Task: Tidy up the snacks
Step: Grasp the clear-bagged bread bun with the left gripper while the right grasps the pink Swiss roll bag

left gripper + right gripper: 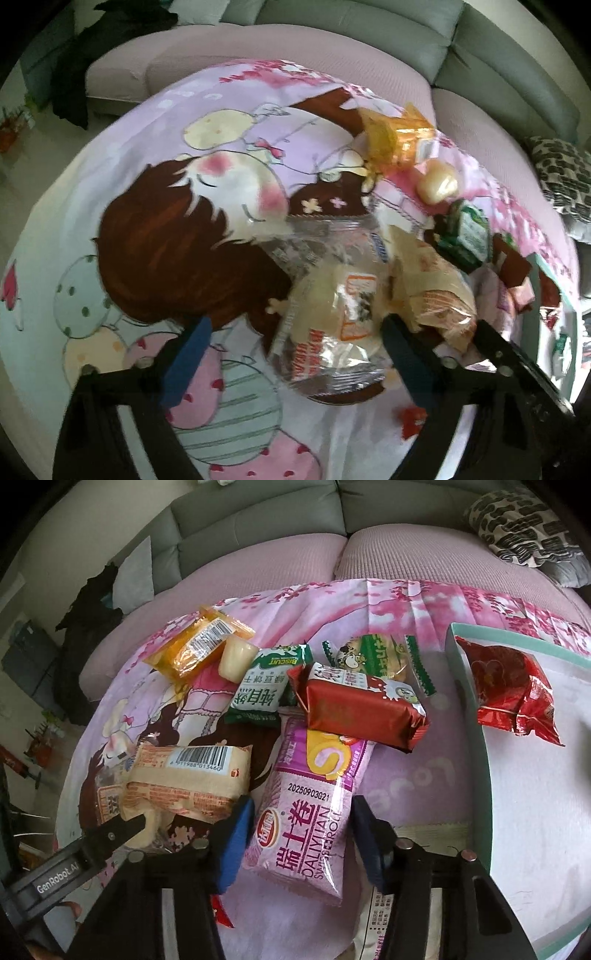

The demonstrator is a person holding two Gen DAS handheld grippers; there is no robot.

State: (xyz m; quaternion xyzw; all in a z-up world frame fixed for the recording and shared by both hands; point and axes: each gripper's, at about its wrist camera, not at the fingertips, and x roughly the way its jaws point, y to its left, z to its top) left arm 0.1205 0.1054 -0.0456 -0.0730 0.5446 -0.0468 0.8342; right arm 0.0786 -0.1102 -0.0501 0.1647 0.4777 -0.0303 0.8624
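Snack packs lie on a cartoon-print pink sheet [406, 605]. My right gripper [303, 842] is open, its blue pads either side of a pink Swiss roll pack [310, 819]. Beyond it lie a red-brown pack [362, 709], a green biscuit pack [262, 690], a round green-striped pack [376, 657], an orange pack [199, 646], a pale jelly cup [236, 659] and a beige bread pack [188, 775]. A red pack [513, 690] lies in the teal-rimmed tray [476, 731]. My left gripper [295, 350] is open around a clear-wrapped pale bun pack [332, 314]; its arm also shows in the right wrist view [74, 864].
A grey sofa back [258, 520] runs behind the pink seat cushions. A black-and-white patterned pillow [524, 524] lies at far right. A white paper packet [376, 919] lies partly under my right gripper. Dark clothing [88, 616] and clutter are on the floor at left.
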